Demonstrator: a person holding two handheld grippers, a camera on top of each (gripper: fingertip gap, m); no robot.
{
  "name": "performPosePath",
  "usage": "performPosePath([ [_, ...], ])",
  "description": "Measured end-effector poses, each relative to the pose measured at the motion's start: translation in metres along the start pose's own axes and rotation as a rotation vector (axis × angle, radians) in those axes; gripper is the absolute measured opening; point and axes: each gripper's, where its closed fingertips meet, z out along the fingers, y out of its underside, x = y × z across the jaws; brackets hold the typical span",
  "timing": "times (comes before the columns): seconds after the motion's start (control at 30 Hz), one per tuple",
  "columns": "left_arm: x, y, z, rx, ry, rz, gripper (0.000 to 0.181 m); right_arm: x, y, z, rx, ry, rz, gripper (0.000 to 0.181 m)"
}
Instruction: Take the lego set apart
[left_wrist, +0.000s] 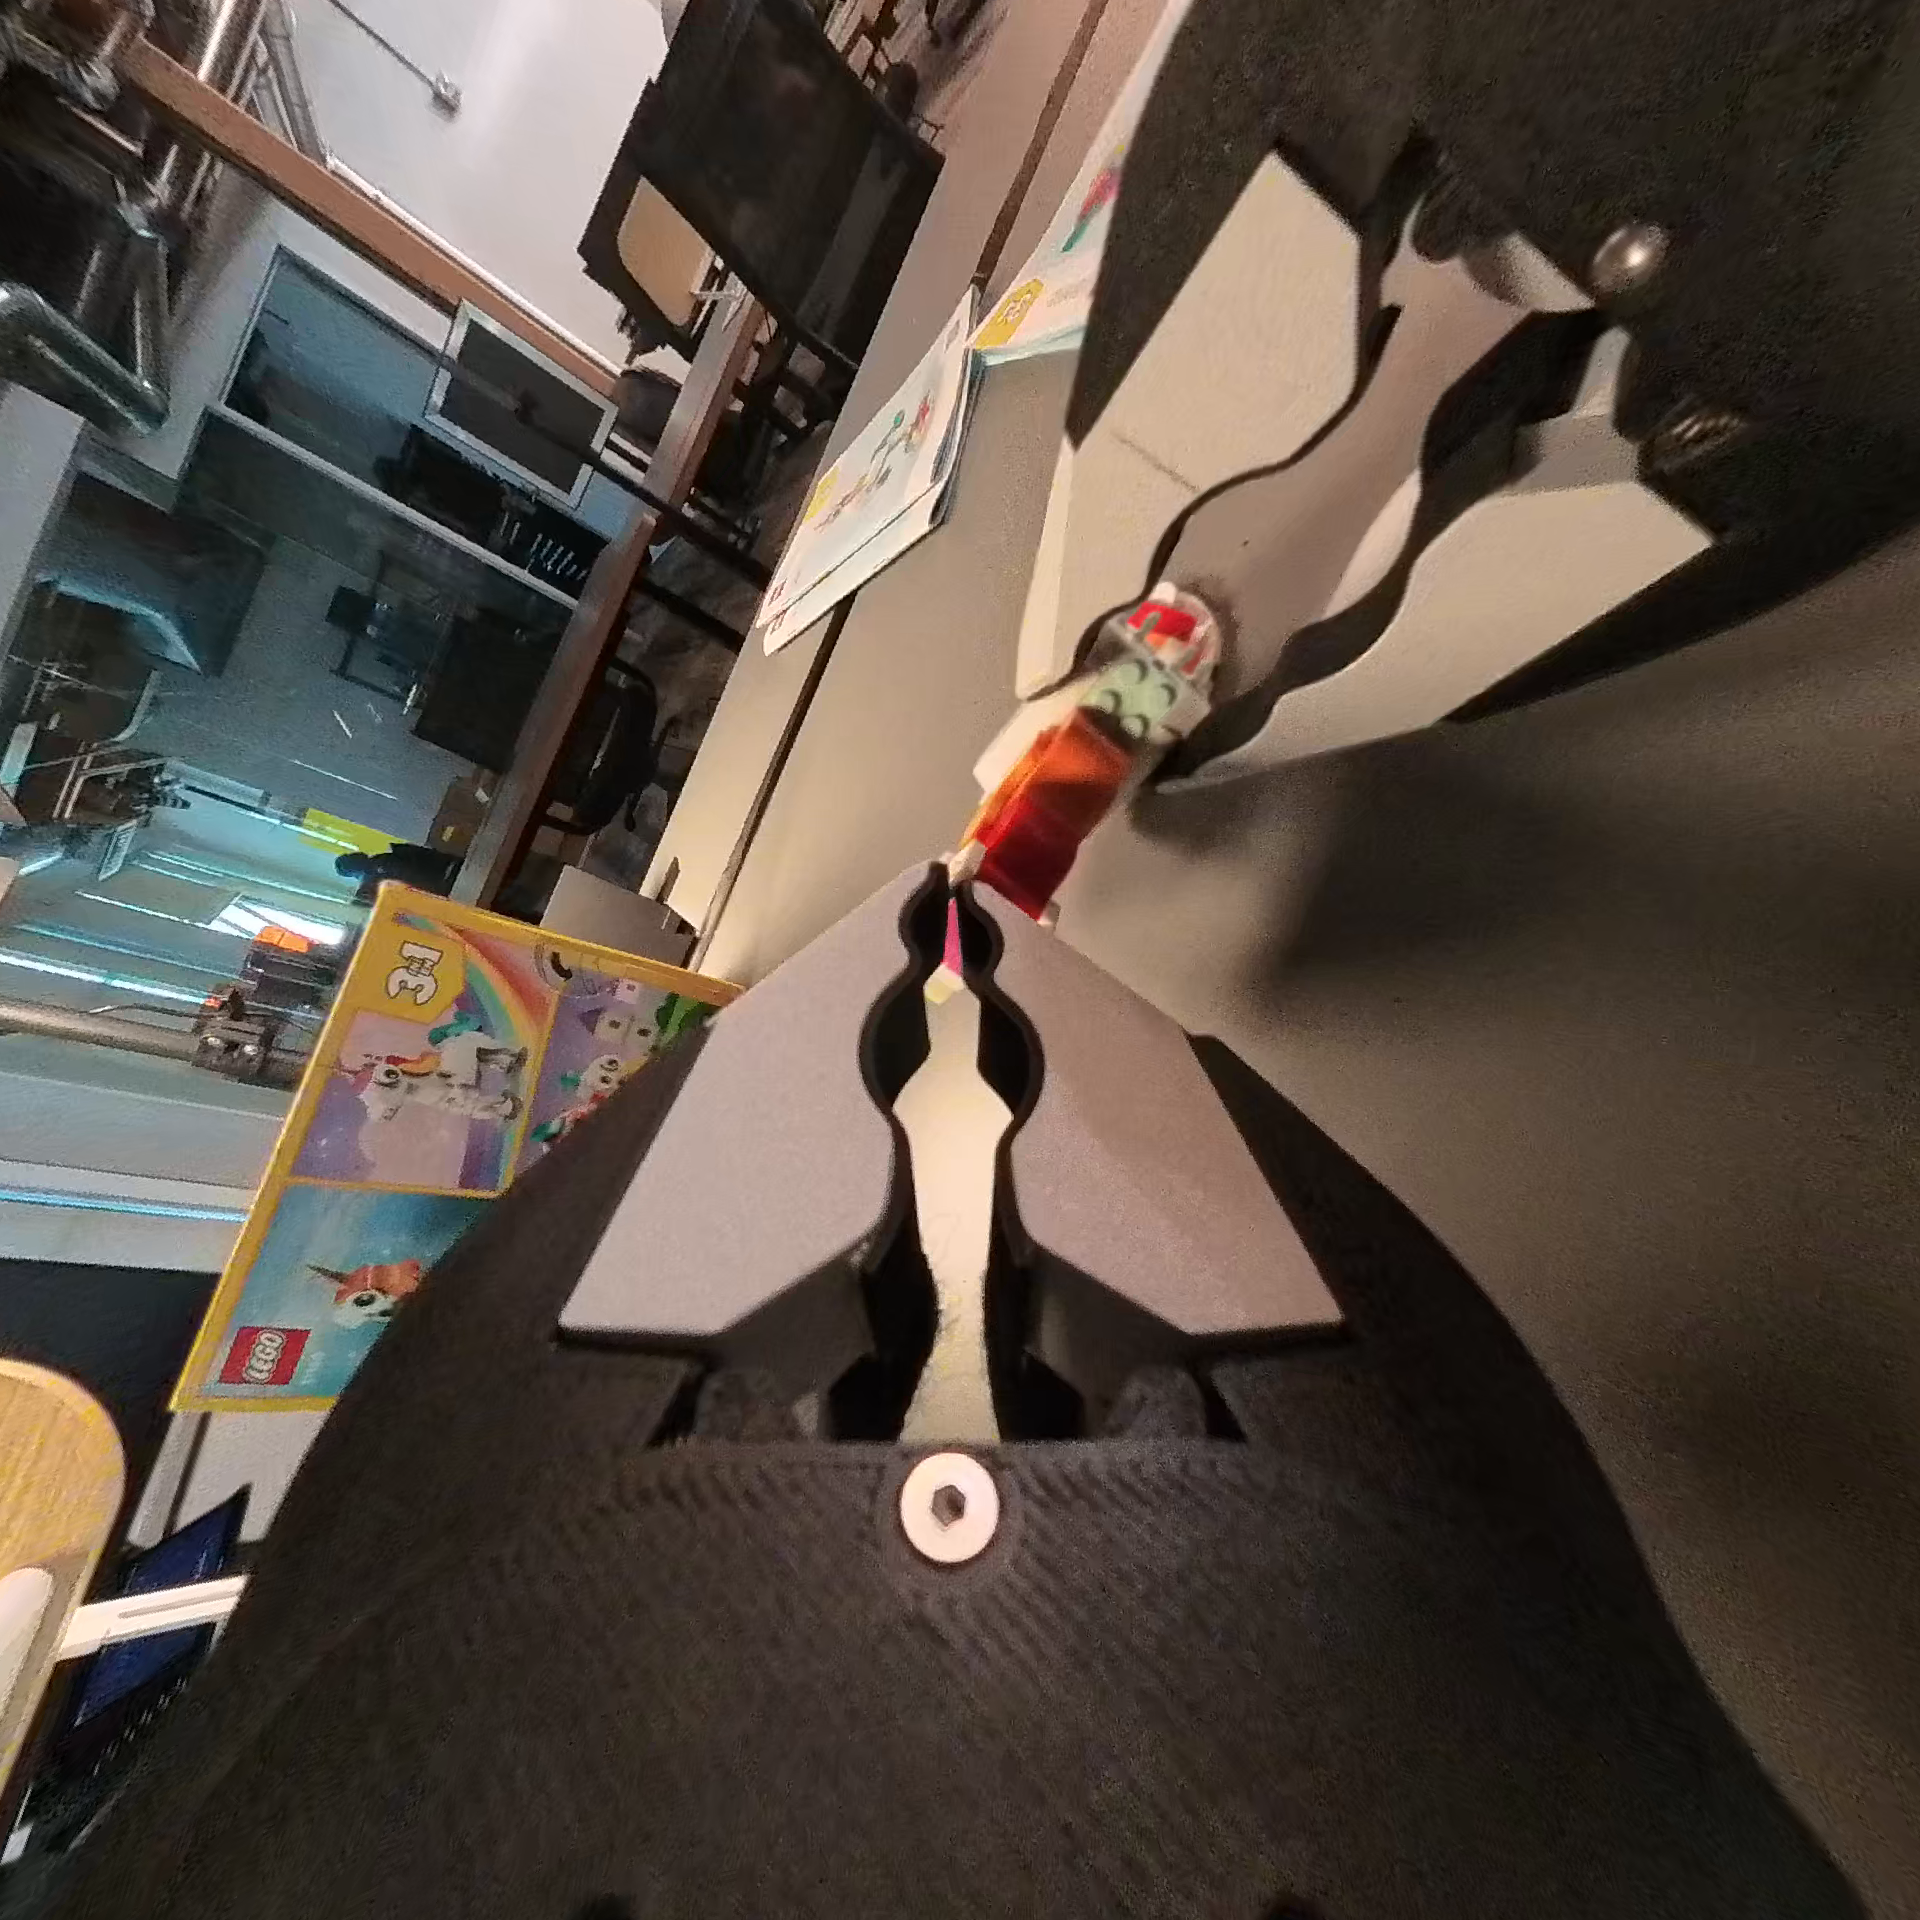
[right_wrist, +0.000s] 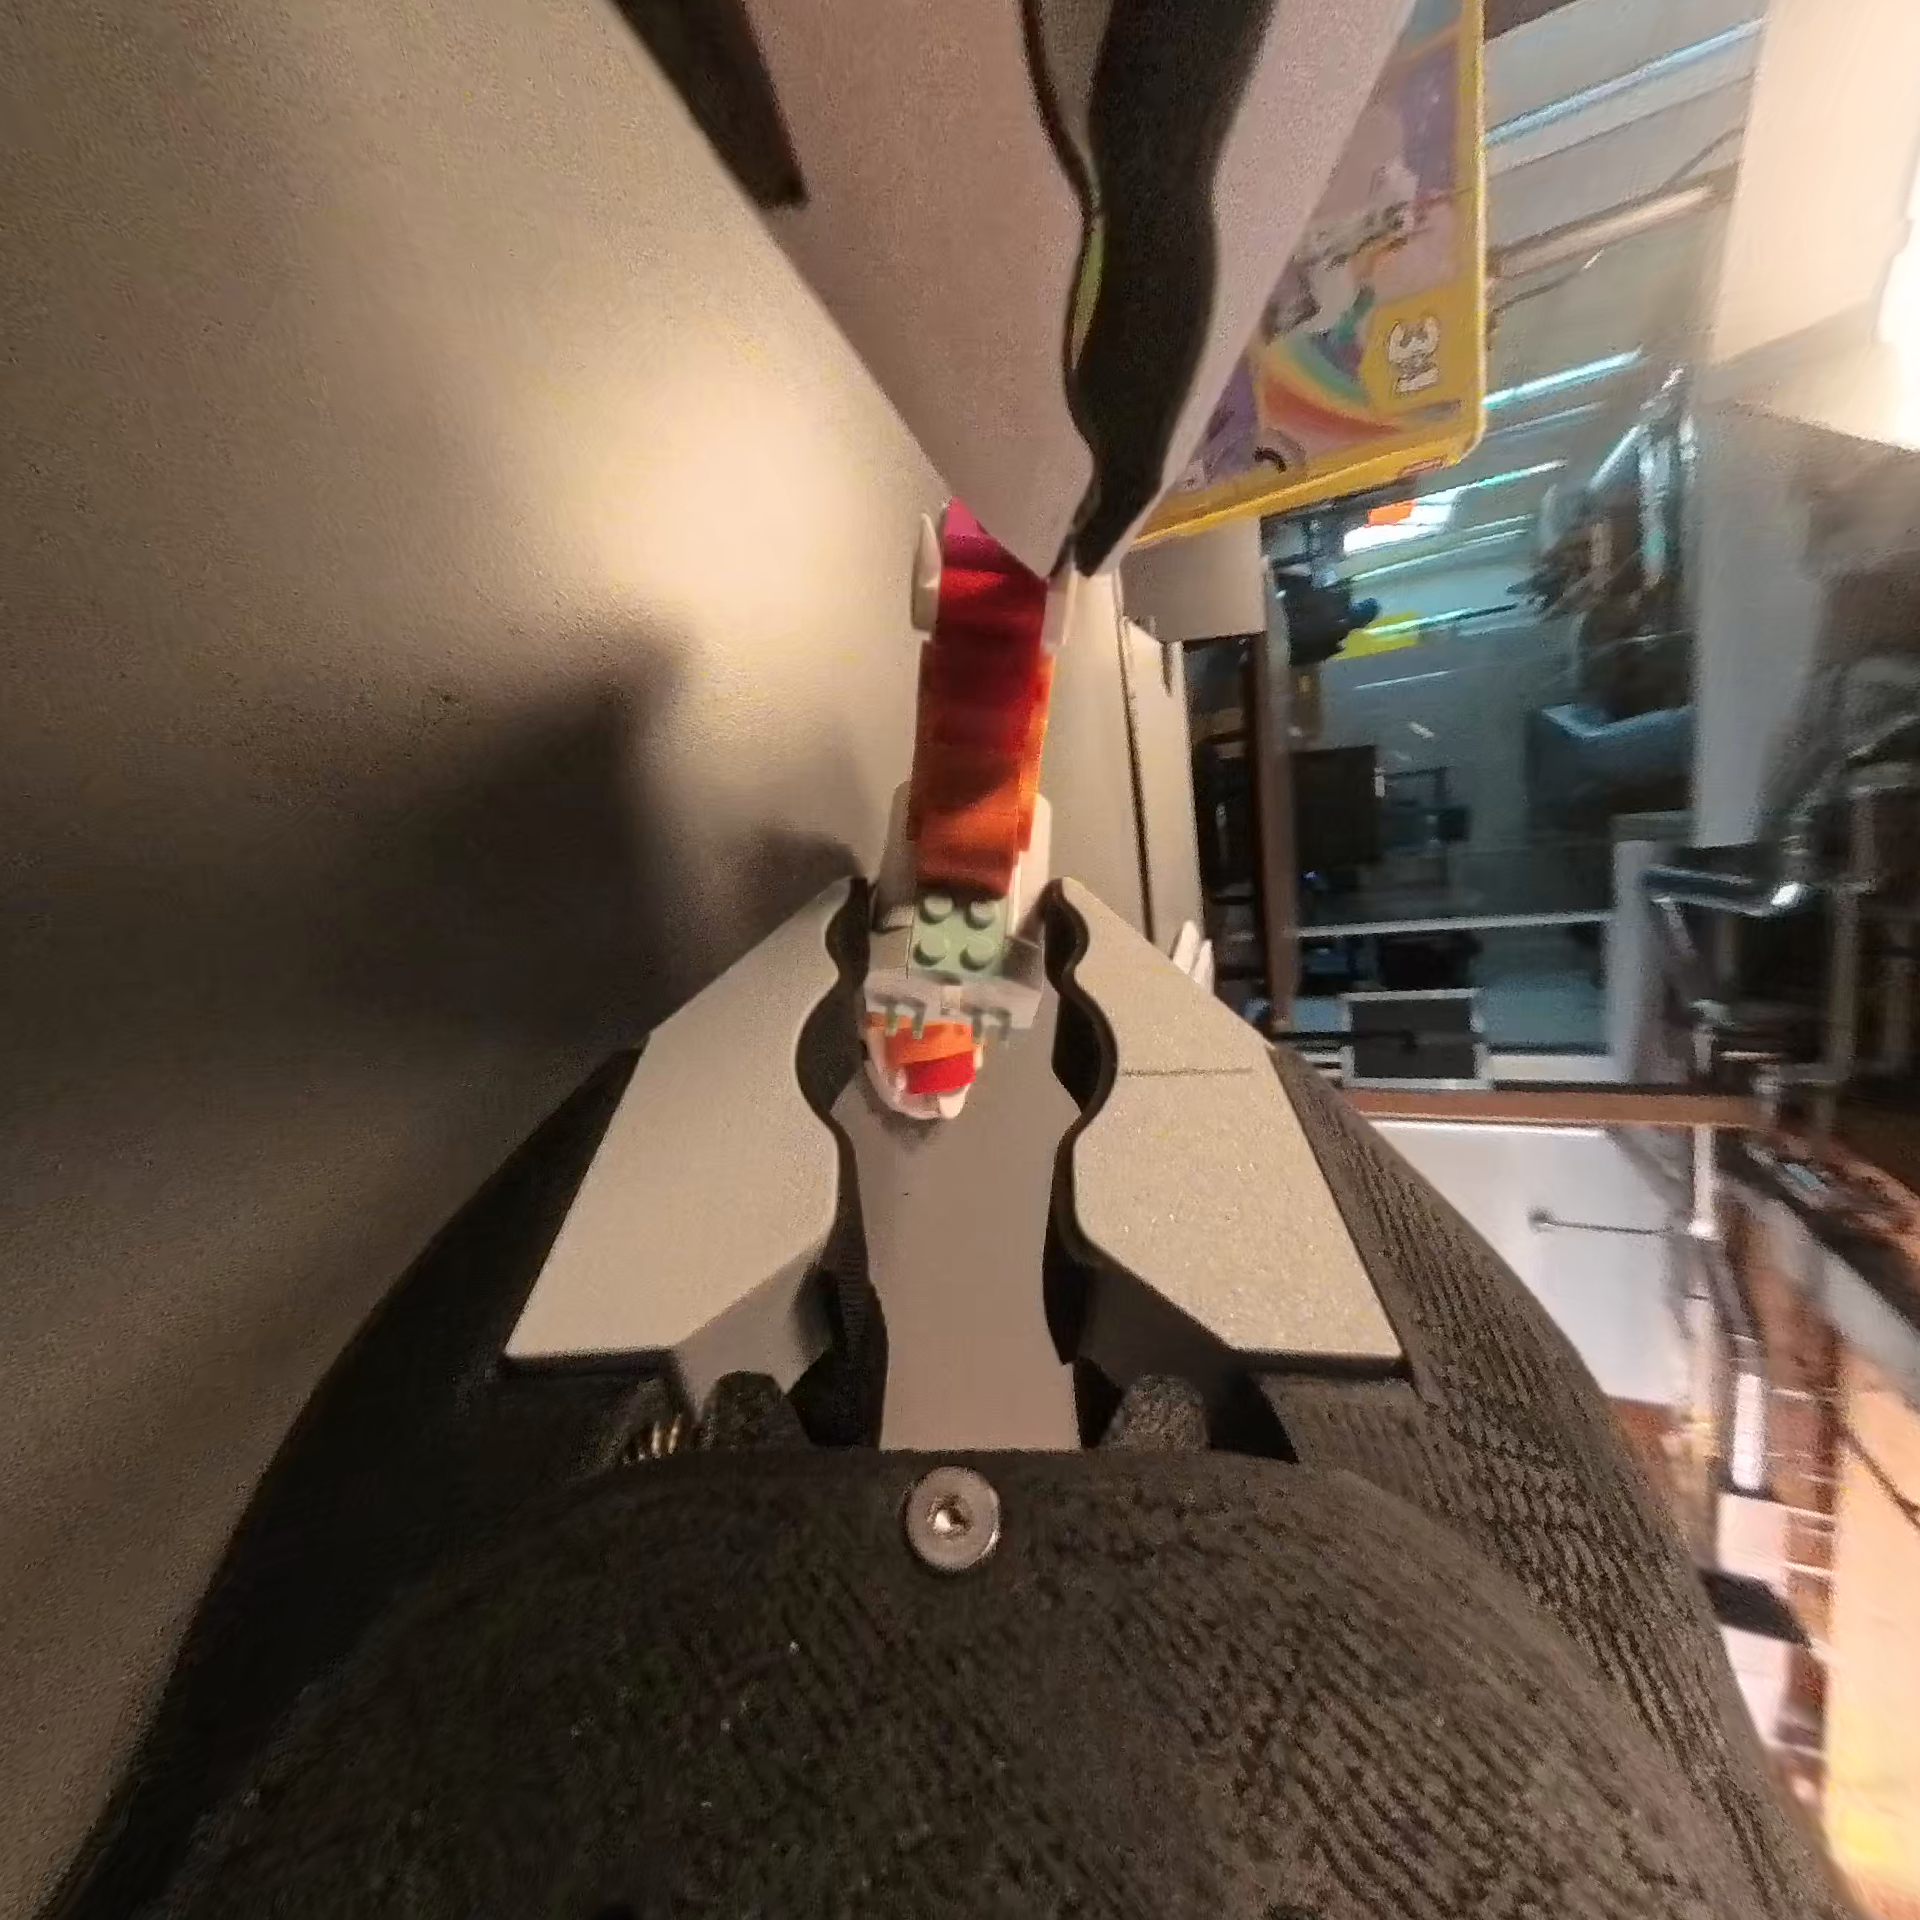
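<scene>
A small lego model is held between both grippers above the grey table. It is a stack of orange and red bricks with a pale green plate and grey pieces at one end, and pink and white pieces at the other. My left gripper is shut on the pink and white end. My right gripper is shut on the green and grey end. The right gripper also shows in the left wrist view, and the left gripper in the right wrist view. The model spans the gap between the two sets of fingertips.
A yellow lego box stands on the table near the left gripper; it also shows in the right wrist view. Instruction booklets lie farther along the grey table. Shelves and office furniture are beyond the table edge.
</scene>
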Motion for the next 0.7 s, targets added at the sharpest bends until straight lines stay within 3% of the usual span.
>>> performPosePath([
  [0.03, -0.001, 0.0, -0.001, 0.005, -0.001, 0.002, 0.0, 0.002, -0.001, 0.0, 0.001, 0.02, -0.04, 0.031],
  [0.3, -0.015, 0.003, -0.008, 0.023, -0.039, -0.019, 0.0, 0.017, -0.016, -0.01, 0.003, 0.186, -0.385, 0.025],
  [0.47, -0.017, -0.002, -0.01, 0.053, -0.041, -0.038, 0.0, 0.022, -0.017, -0.014, 0.018, 0.199, -0.372, 0.025],
  [0.6, -0.009, -0.001, -0.007, 0.051, 0.028, -0.059, 0.0, 0.028, -0.019, -0.014, 0.042, 0.206, -0.196, 0.02],
  [0.7, 0.001, -0.006, -0.007, 0.076, 0.081, -0.065, 0.0, 0.021, -0.013, -0.006, -0.025, 0.113, -0.066, 0.071],
])
